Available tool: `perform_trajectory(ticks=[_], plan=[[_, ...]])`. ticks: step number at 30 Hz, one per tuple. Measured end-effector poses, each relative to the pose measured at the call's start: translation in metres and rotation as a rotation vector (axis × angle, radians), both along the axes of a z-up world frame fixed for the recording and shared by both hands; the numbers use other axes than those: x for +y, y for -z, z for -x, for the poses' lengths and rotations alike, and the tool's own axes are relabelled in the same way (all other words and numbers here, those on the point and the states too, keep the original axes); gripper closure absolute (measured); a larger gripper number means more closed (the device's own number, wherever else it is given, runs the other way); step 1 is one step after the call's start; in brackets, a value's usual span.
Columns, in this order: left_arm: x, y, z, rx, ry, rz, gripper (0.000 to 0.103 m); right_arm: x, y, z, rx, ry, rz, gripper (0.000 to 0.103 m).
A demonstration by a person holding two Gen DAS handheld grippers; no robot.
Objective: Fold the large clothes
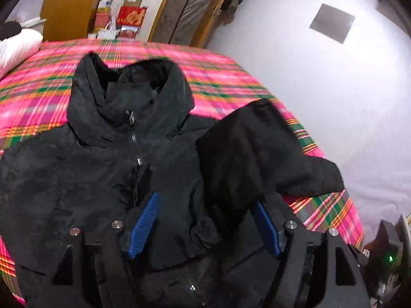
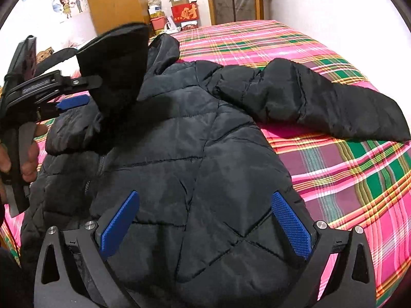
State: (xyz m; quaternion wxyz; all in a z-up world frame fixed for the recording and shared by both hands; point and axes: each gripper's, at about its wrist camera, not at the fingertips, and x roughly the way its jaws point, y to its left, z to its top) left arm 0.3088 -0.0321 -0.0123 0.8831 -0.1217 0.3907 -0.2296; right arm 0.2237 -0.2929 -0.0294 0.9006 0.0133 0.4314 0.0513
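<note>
Left gripper (image 1: 208, 220) open — sleeve (image 1: 246, 159) hiding one pad, jacket (image 2: 192, 154) hem cropped

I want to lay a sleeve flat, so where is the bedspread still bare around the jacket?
Bare plaid bedspread lies beyond the outstretched sleeve toward the wall, and again between that sleeve and the jacket body. It is crowded around the left gripper, where the other sleeve is bunched.
</note>
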Motion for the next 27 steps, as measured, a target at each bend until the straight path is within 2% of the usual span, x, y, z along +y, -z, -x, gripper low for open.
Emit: perform_trajectory(ticks=[4,6,11,12,14,17,19,24,27], plan=[[0.035,-0.022,0.025,-0.079,-0.066,-0.031,0.029,0.011,-0.016,-0.008,-0.053,-0.013,0.009,0.001],[0.062,-0.025,0.034,-0.092,-0.155,-0.103,0.03,0.021,-0.022,-0.02,-0.062,-0.03,0.01,0.001],[0.107,-0.018,0.043,-0.134,-0.26,-0.216,0.031,0.051,-0.031,-0.058,-0.099,-0.055,0.008,0.001],[0.118,-0.01,0.04,-0.115,-0.291,-0.218,0.035,0.058,-0.027,-0.07,-0.093,-0.067,0.019,0.001],[0.131,0.012,0.028,-0.021,-0.314,-0.215,0.044,0.066,-0.01,-0.094,-0.041,-0.075,0.049,0.003],[0.139,0.047,0.009,0.103,-0.303,-0.207,0.056,0.07,0.03,-0.134,0.112,-0.064,0.086,0.032],[0.142,0.061,0.004,0.154,-0.316,-0.2,0.057,0.069,0.049,-0.152,0.138,-0.059,0.095,0.032],[0.14,0.081,-0.006,0.191,-0.326,-0.142,0.056,0.072,0.065,-0.173,0.141,-0.049,0.107,0.031],[0.144,0.073,-0.004,0.214,-0.352,-0.104,0.057,0.073,0.052,-0.169,0.172,-0.038,0.118,0.03]])
